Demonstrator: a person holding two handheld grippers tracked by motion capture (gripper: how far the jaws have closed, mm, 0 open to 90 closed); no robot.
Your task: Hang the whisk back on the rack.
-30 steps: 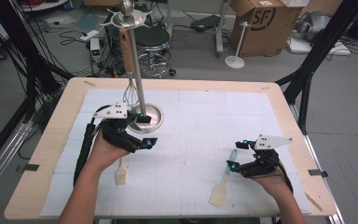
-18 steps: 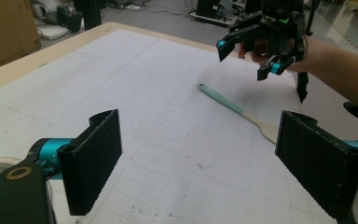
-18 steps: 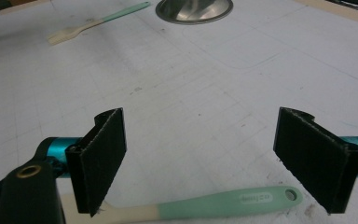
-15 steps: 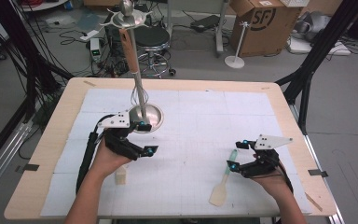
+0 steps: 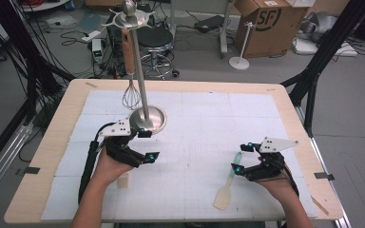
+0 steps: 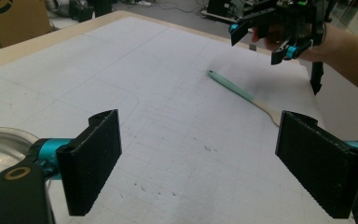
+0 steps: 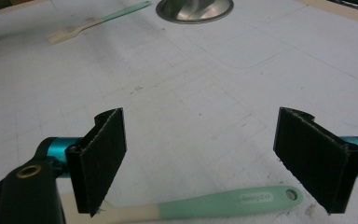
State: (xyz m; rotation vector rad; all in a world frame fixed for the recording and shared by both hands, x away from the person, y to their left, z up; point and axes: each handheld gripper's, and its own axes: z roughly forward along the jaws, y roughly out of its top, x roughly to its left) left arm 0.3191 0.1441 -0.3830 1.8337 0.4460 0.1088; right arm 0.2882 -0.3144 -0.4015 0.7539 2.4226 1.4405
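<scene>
Lower now than before, my left tongs have come away from the metal stand, wide apart and empty. My right tongs wait, apart too. Low and right of middle on the table lies the spatula. It looks light and stiff; I'd grab its thin green handle.

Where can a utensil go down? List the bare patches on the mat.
Free: the mat's far right, beyond the right tongs, and the middle strip between the left tongs and the spatula. Crowded: around the stand's round base, where the whisk hangs.
</scene>
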